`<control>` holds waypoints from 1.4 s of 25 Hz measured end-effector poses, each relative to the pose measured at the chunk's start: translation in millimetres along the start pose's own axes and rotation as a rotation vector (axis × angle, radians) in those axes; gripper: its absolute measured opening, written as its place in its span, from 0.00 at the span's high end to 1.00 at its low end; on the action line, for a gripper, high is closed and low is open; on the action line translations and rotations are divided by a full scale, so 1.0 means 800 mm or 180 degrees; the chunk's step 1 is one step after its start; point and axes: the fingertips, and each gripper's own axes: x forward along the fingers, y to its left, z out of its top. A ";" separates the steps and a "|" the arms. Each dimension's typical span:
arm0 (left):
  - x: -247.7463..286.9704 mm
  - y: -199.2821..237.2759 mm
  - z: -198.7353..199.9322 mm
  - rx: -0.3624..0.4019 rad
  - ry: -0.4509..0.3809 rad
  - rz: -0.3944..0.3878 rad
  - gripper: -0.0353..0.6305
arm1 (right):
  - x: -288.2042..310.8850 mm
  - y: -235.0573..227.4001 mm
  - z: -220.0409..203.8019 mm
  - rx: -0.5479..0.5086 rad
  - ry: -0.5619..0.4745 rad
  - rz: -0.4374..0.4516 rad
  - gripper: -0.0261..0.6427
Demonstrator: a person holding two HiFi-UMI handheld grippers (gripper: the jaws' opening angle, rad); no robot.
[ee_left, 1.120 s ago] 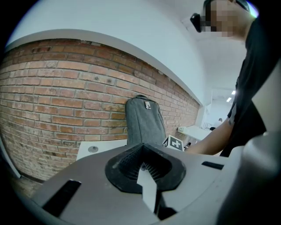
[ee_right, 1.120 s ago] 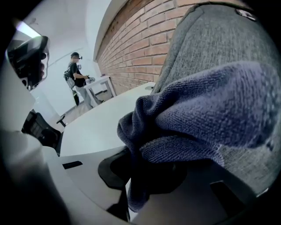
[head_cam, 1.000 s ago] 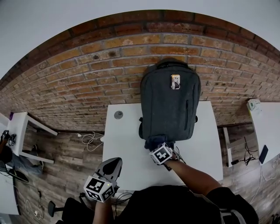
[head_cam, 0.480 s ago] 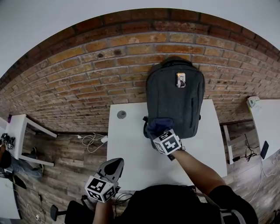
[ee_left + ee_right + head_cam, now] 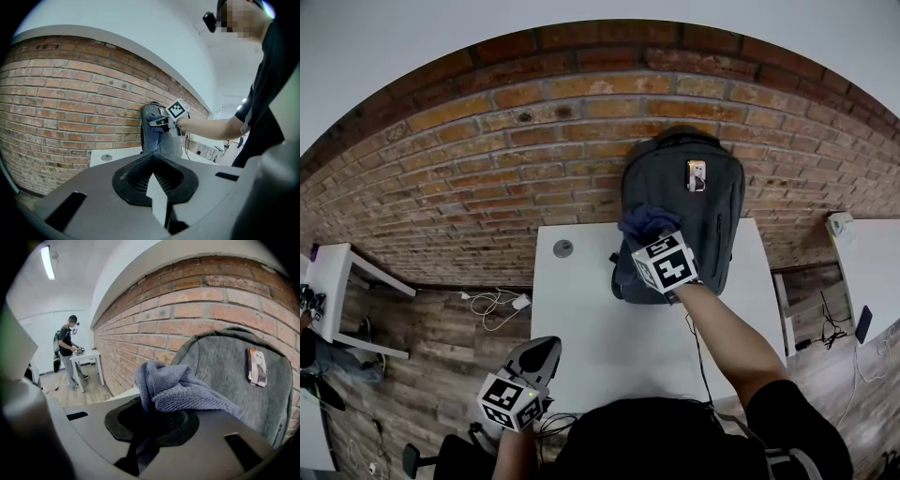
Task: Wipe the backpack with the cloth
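A dark grey backpack (image 5: pixel 698 225) stands upright on the white table (image 5: pixel 581 319), leaning against the brick wall, with a small tag (image 5: pixel 697 175) near its top. My right gripper (image 5: pixel 649 236) is shut on a blue-grey cloth (image 5: pixel 645 223) and presses it against the backpack's left side, about mid-height. In the right gripper view the cloth (image 5: pixel 176 390) bunches out of the jaws in front of the backpack (image 5: pixel 234 376). My left gripper (image 5: pixel 534 361) hangs off the table's near left corner, shut and holding nothing; its own view shows the backpack (image 5: pixel 157 136) in the distance.
A small round grey disc (image 5: pixel 563 248) lies at the table's far left. The brick wall (image 5: pixel 487 178) runs right behind the backpack. Cables (image 5: pixel 492 302) lie on the wood floor to the left. Another white table (image 5: pixel 337 281) stands far left, where a person (image 5: pixel 68 350) works.
My right gripper has carried the cloth up the backpack's left side, from its bottom edge to about mid-height. The left gripper has stayed where it was.
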 end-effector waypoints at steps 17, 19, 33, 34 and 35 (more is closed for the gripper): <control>-0.002 0.012 0.007 -0.0037 -0.0041 0.0052 0.96 | 0.010 -0.091 0.132 -0.0091 -0.0314 -0.0424 0.86; -0.002 0.011 0.007 -0.0037 -0.0044 0.0056 0.96 | 0.007 -0.096 0.144 -0.0065 -0.0392 -0.0460 0.86; -0.012 0.009 -0.003 -0.0111 0.0005 0.0125 0.96 | 0.045 -0.090 0.182 0.0898 -0.0341 -0.0712 0.86; -0.014 0.010 -0.005 -0.0120 0.0005 0.0134 0.96 | 0.047 -0.086 0.180 0.0975 -0.0324 -0.0693 0.86; -0.015 0.011 -0.005 -0.0116 -0.0016 0.0150 0.95 | 0.049 -0.080 0.176 0.1077 -0.0297 -0.0653 0.86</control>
